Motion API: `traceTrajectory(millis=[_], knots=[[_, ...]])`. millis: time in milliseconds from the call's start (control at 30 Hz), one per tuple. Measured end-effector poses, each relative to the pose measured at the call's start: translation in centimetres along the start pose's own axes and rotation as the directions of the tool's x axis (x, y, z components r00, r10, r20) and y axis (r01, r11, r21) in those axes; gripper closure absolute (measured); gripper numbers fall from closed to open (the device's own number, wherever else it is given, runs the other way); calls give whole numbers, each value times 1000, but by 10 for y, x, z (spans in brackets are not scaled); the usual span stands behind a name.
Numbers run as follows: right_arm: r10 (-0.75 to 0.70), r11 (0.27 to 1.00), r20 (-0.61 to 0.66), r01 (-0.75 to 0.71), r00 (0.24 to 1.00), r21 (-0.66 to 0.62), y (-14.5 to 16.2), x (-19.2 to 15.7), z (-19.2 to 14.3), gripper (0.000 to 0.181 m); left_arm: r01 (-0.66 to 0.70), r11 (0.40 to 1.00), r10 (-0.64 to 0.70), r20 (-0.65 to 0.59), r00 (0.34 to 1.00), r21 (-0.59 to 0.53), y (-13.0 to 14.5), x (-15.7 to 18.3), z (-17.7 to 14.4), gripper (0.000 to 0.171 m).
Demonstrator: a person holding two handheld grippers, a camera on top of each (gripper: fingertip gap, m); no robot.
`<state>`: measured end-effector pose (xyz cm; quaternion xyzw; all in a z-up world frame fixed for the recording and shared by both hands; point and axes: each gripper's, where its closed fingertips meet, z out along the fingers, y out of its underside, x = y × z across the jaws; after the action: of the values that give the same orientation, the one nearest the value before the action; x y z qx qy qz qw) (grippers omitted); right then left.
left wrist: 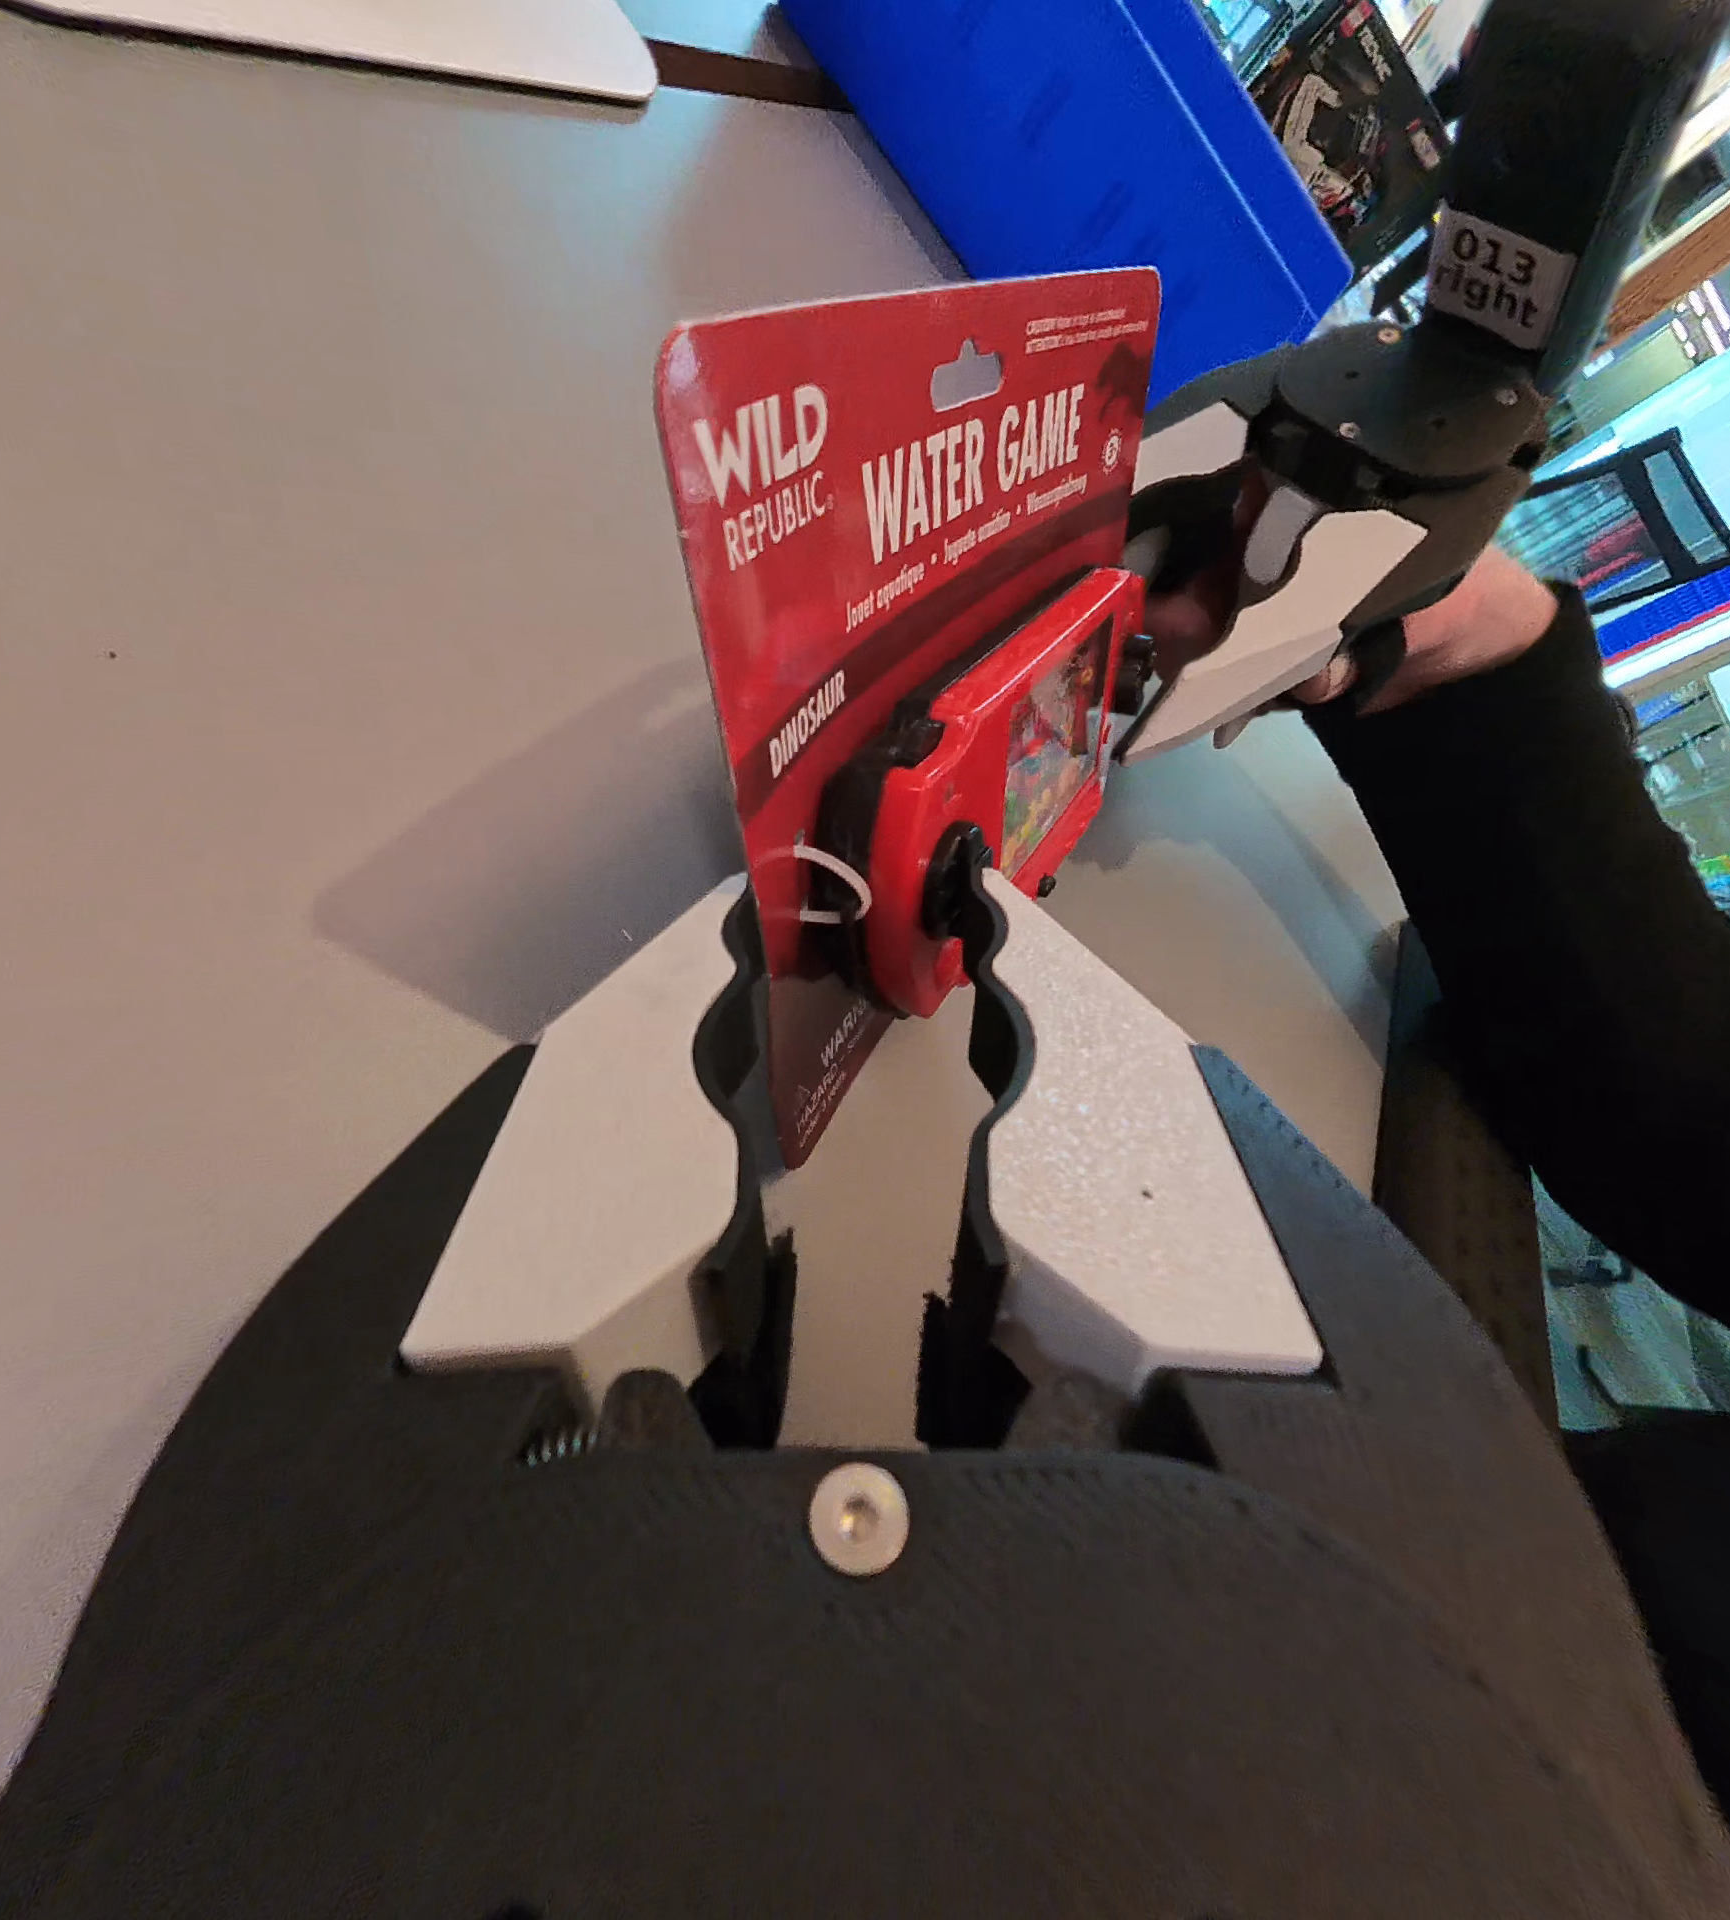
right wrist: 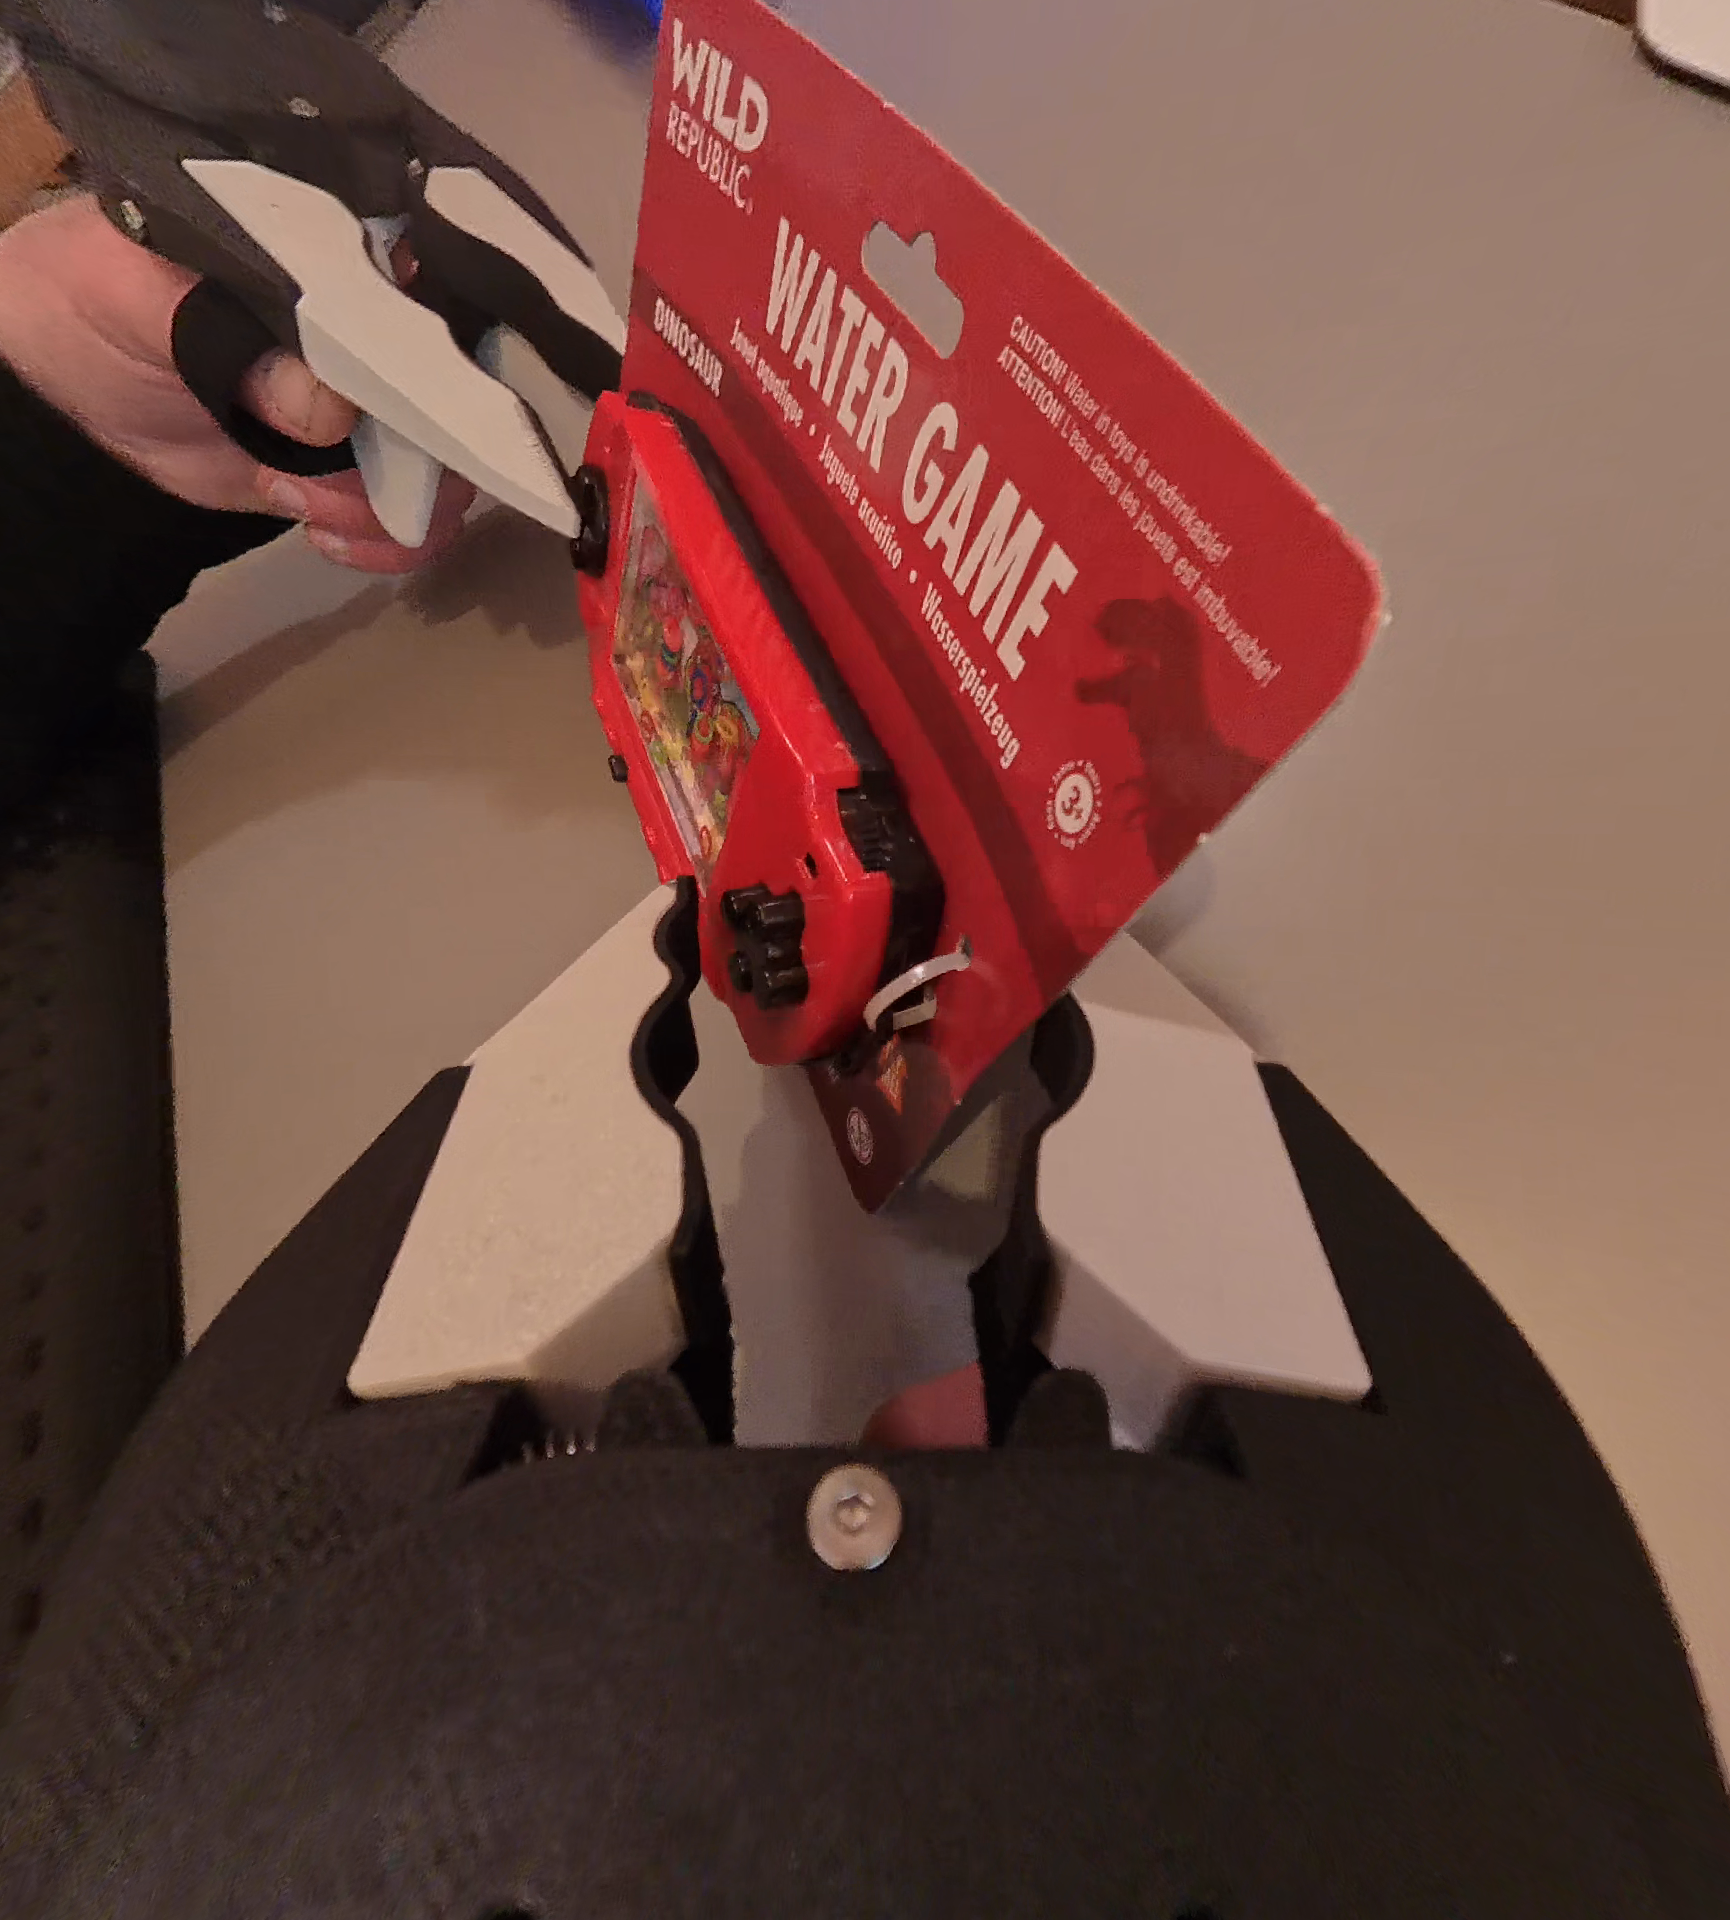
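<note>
Grey surface, blue bin at 1 o'clock | left hand-held gripper clamped one end of the carded red water toy, held upright clear of the surface | right hand-held gripper pinched the opposite end, sharing its weight.

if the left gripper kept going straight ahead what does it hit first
The left gripper is already clamped on one end of the red handheld toy and its backing card. Straight ahead lies the rest of that toy, then probably the right gripper on its far end.
</note>
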<state>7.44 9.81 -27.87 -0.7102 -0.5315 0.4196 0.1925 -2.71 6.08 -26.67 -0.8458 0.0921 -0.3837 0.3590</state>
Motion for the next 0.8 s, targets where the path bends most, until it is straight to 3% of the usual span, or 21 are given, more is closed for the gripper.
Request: traceTrajectory(millis=[233, 300, 433, 633, 700, 800], knots=[[11, 1000, -194, -10, 981, 3, 8, 10, 7, 84, -29, 999, 26, 109, 994, 23, -1, -18, 6, 123], [-3, 1000, -251, 0, 968, -11, 13, 14, 5, 69, -82, 996, 76, 175, 982, 25, -2, -24, 3, 105], [-5, 999, -338, -12, 941, -47, 25, 24, -1, 46, -127, 992, 118, 224, 967, 26, -2, -24, -2, 88], [-21, 997, -466, -16, 885, -74, 49, 29, -28, 38, -239, 970, 239, 321, 916, -38, 11, -21, -7, 71], [-7, 994, -471, -47, 882, -102, 63, 23, -31, 27, -255, 965, 261, 371, 891, -68, 19, -24, -11, 66], [15, 994, -436, -62, 900, -95, 74, 8, -26, 26, -205, 974, 225, 413, 882, -93, 36, -28, -15, 67]])
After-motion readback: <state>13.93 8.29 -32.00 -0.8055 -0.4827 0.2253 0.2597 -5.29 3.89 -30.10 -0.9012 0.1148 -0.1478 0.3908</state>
